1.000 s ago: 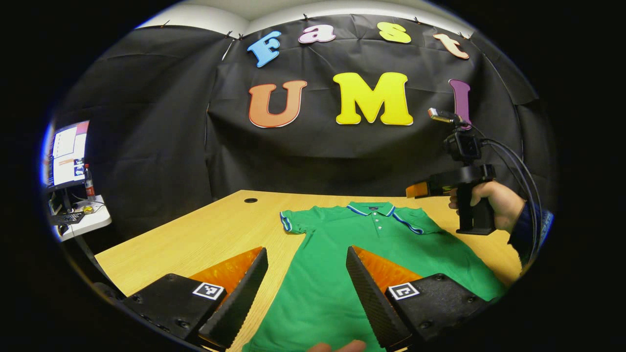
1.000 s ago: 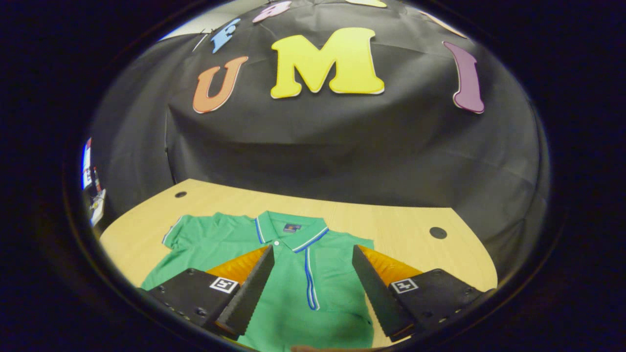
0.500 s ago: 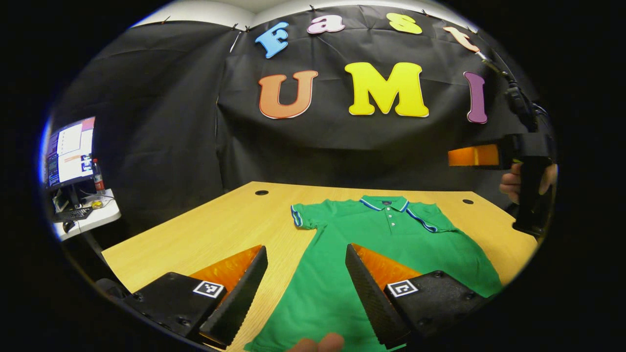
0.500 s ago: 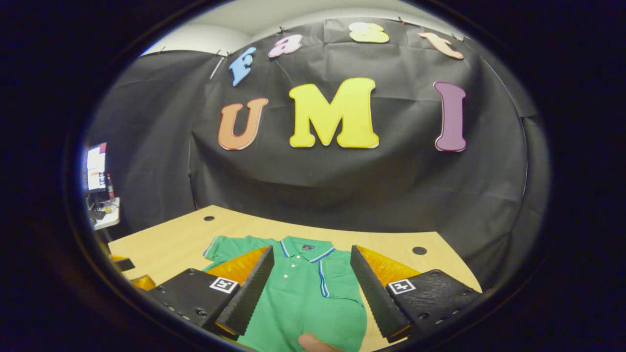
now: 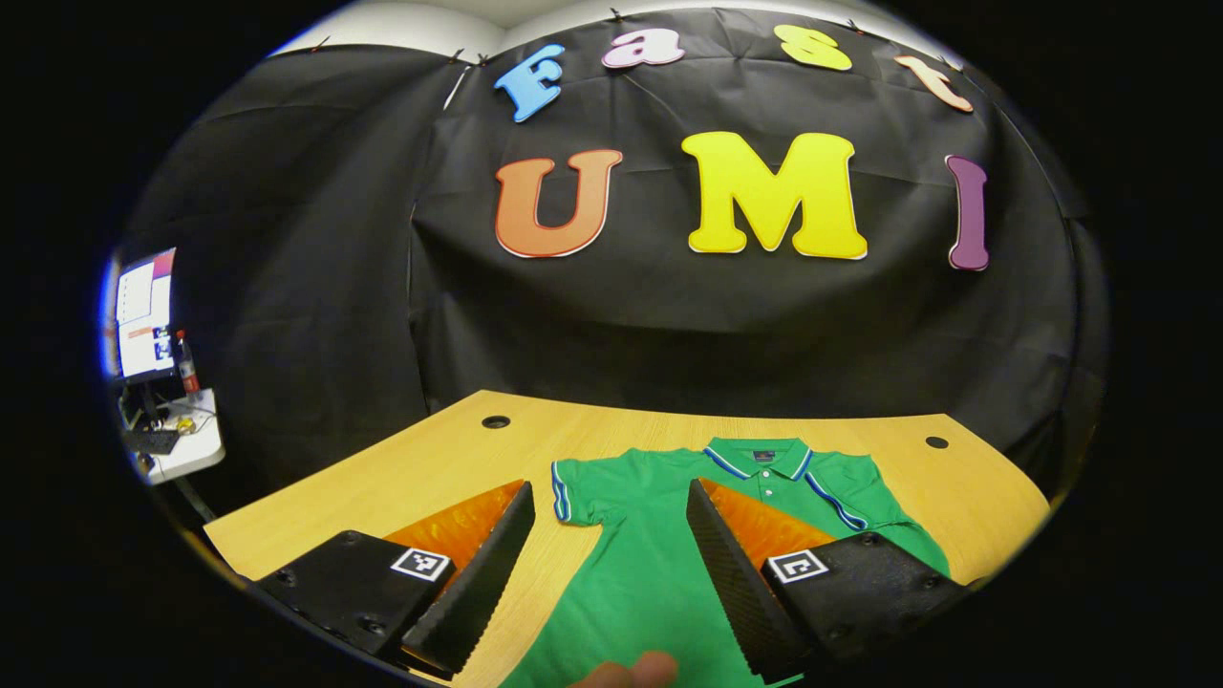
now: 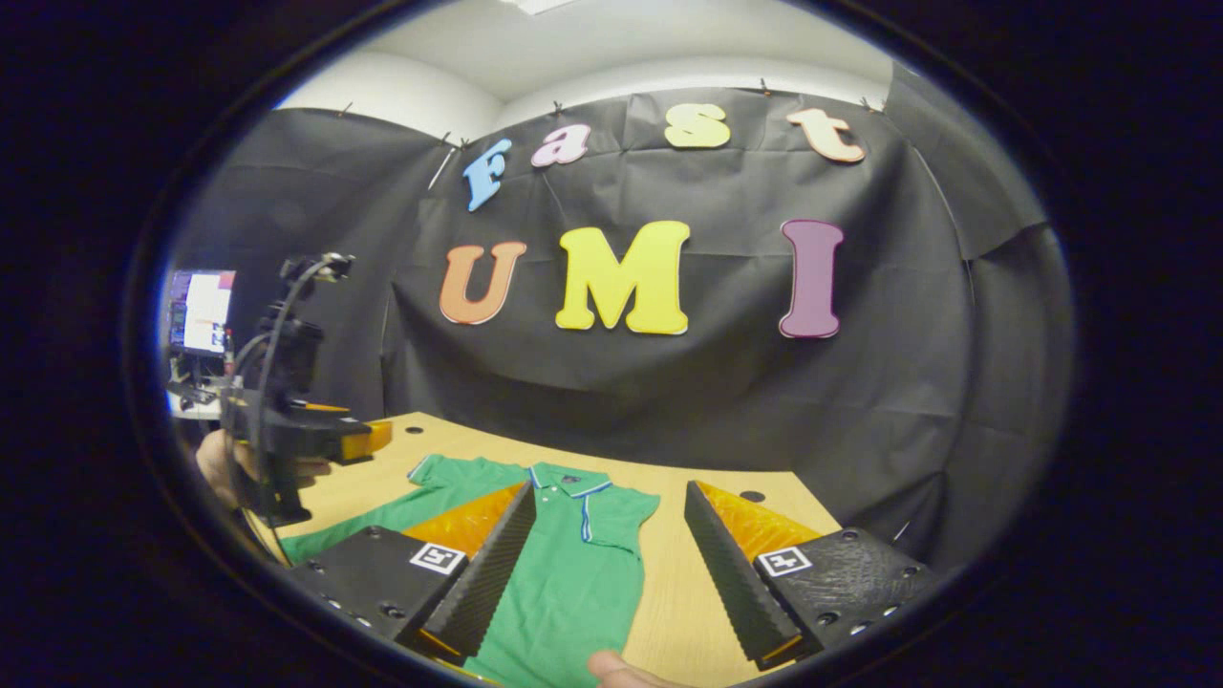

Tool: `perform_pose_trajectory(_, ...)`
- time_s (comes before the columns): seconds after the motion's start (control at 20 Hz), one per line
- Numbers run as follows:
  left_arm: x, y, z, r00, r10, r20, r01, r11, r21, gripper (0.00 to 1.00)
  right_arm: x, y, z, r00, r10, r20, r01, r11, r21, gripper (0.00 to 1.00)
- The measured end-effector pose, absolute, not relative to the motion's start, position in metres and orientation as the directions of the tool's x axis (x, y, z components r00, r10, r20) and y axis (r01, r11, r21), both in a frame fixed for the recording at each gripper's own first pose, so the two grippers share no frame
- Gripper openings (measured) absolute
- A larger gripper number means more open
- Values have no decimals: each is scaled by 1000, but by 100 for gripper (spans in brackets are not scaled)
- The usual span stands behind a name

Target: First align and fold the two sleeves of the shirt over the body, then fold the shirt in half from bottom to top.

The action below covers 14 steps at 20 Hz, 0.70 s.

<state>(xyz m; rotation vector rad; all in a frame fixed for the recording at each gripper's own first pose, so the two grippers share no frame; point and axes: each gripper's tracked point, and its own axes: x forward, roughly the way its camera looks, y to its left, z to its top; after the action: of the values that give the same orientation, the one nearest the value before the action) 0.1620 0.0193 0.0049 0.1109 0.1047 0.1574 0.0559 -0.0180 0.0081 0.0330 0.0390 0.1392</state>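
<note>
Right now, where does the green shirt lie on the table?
The green shirt lies flat on the wooden table, collar toward the black cloth wall; in the left gripper view, it sits right of centre, just beyond the open left gripper.

Lab recording booth: black cloth wall (image 5: 669, 325), wooden table (image 5: 401, 478) with cable holes, monitor (image 5: 143, 311) on side desk.

Shirt (image 5: 659, 573) hem cut off by the lower edge in the left gripper view — right side of body partly hidden behind the left gripper (image 5: 607, 583) finger. In the right gripper view, shirt's left half is covered by the right gripper (image 6: 607, 573) finger, hem out of frame. Monitor (image 5: 143, 311) too small to make out. Fingertip (image 6: 616, 667) clipped at the bottom — hand unseen.
</note>
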Motion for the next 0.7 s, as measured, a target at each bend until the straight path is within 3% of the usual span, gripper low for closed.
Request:
perform_pose_trajectory(0.45, 272, 45, -15, 967, 196, -164, -177, 977, 121, 100, 8, -43, 13, 989, 142, 47, -144, 989, 42, 95)
perform_pose_trajectory(0.7, 314, 90, -58, 938, 258, -230, -223, 960, 167, 100, 8, -56, -4, 991, 134, 12, -135, 989, 55, 94)
